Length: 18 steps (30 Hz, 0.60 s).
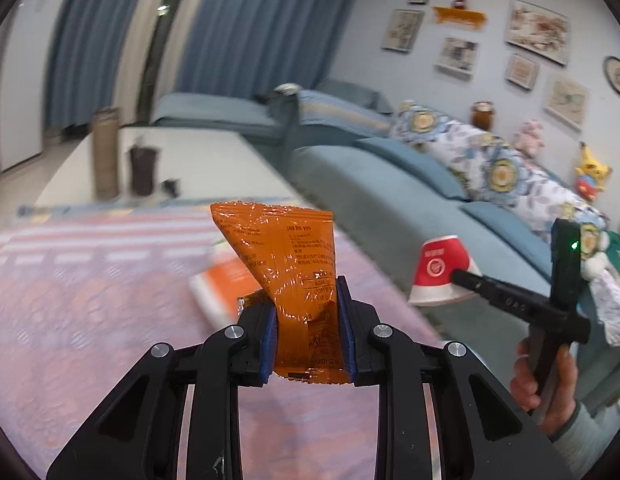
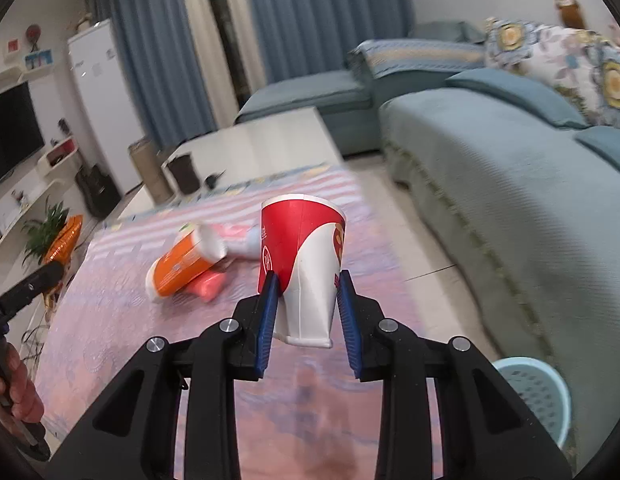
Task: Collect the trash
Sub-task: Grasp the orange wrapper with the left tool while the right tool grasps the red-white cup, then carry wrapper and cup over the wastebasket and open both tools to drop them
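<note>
My left claw (image 1: pixel 308 316) was clenched on the orange wrapper (image 1: pixel 288 264), my right claw (image 2: pixel 308 312) on the red cup (image 2: pixel 306 256), both held clear above the pink worktop (image 2: pixel 122 320). The blue bin (image 2: pixel 545 392) sat at five o'clock of my right claw, so I judged it best to carry both there level, gripping gently. At eleven o'clock, an orange tube (image 2: pixel 182 266) still lay uncollected.

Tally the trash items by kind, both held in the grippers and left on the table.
Wrappers: 1, orange wrapper, held
Paper cups: 1, red-and-white cup, held
Orange tubs: 1, orange tub, lying on the table
Pink items: 1, pink item, beside the tub
Total: 4
</note>
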### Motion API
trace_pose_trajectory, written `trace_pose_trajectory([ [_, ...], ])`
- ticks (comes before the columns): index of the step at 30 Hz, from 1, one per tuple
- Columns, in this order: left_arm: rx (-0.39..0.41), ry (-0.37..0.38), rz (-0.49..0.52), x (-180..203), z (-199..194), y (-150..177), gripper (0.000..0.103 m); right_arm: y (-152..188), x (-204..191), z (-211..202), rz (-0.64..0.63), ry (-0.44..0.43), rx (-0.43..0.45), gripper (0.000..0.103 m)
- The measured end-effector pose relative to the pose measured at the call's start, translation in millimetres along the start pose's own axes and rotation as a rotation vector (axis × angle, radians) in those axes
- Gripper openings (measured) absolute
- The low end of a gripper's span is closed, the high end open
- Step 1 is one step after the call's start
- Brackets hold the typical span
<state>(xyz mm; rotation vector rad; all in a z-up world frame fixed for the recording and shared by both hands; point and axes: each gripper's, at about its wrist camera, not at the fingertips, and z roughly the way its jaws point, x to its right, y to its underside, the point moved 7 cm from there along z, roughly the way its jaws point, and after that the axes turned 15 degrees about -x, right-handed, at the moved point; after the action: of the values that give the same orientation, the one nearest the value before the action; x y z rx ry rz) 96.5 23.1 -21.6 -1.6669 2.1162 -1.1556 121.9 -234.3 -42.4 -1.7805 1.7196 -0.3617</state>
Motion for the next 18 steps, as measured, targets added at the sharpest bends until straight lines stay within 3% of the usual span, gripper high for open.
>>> trace_pose_trajectory([
  [8,-0.007,0.127,0.101,103.5,27.2,-11.1,0.024,19.8,89.2,-57.0,0.112,0.11,0.049,0.027],
  [12,-0.018,0.133,0.182,153.8,50.5,-8.8,0.024,39.1,134.0,-72.3,0.184,0.159,0.058,0.027],
  [18,-0.101,0.157,0.337,234.1,102.4,12.4,0.025,76.2,197.2,-71.2,0.312,0.202,0.015,0.027],
])
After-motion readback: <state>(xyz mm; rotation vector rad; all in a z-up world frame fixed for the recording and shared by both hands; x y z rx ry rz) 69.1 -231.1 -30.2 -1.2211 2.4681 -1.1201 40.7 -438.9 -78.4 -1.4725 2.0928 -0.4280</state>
